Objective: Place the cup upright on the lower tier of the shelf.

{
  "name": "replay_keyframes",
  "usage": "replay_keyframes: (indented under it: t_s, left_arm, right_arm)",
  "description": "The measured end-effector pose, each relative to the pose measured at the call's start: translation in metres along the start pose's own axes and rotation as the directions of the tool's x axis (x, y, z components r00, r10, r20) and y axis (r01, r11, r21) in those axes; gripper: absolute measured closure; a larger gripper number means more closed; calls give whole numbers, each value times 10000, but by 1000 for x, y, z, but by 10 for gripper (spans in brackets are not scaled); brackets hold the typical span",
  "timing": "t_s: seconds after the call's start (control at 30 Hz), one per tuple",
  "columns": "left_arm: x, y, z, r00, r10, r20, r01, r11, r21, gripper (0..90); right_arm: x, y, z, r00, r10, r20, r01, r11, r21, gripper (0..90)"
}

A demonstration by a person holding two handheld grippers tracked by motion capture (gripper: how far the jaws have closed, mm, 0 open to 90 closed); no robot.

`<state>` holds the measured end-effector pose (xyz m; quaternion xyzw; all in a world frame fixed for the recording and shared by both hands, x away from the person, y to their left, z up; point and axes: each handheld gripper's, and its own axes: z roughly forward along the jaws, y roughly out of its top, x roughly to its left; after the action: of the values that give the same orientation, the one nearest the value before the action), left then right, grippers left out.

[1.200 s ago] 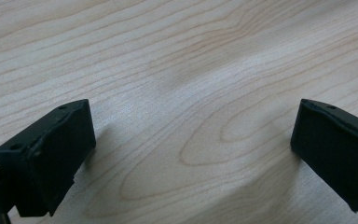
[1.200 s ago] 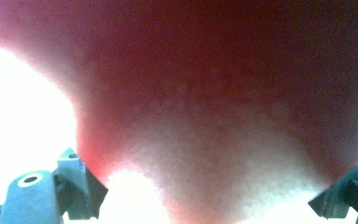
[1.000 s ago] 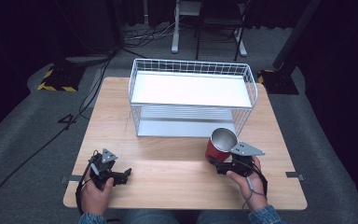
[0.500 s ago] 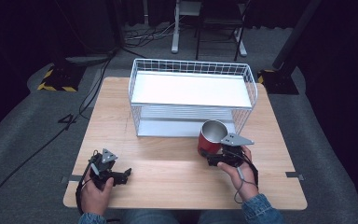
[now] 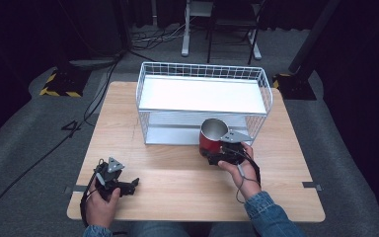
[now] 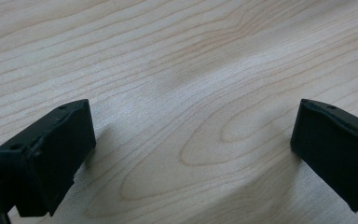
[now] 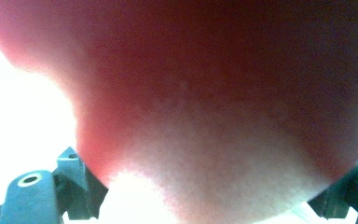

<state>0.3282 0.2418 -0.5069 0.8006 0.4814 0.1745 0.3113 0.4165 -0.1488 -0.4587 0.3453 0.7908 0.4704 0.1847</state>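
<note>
Fingers of our right gripper [image 5: 216, 152] are clamped on a red cup [image 5: 212, 135], which we hold upright just in front of the white wire rack [image 5: 202, 94], close to the rack's lower tier. From the high view we see the cup's shiny metal inside and open rim facing up, with the grey three-cornered plate [image 5: 236, 136] of the gripper just beside it. In the right gripper view the cup's red wall [image 7: 205, 84] sits very close to the lens, blurred, with the dark fingers [image 7: 28, 196] showing at the lower corners on either side of it. Our right hand [image 5: 239, 165] wraps the gripper from behind, a denim sleeve [image 5: 269, 212] at the wrist. Our left gripper [image 5: 121, 185] rests low over the wooden surface [image 5: 177, 197] near its front left corner, well apart from the cup. Its fingers [image 6: 46, 154] stand wide apart, with bare wood grain between them.
</note>
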Motion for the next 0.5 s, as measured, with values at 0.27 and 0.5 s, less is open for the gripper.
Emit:
replay_keyframes:
  t_s: [0.27,0.5]
  left_arm:
    - [0,0,0,10000,-15,1,15,10000,-1,1]
    - [0,0,0,10000,0,6,0,10000,-3,1]
  right_arm:
    - [1,7,20,9992,173,372,-159,9992,-380,174]
    - [-1,14,36,9955,434,838,-391,9979,-523,173]
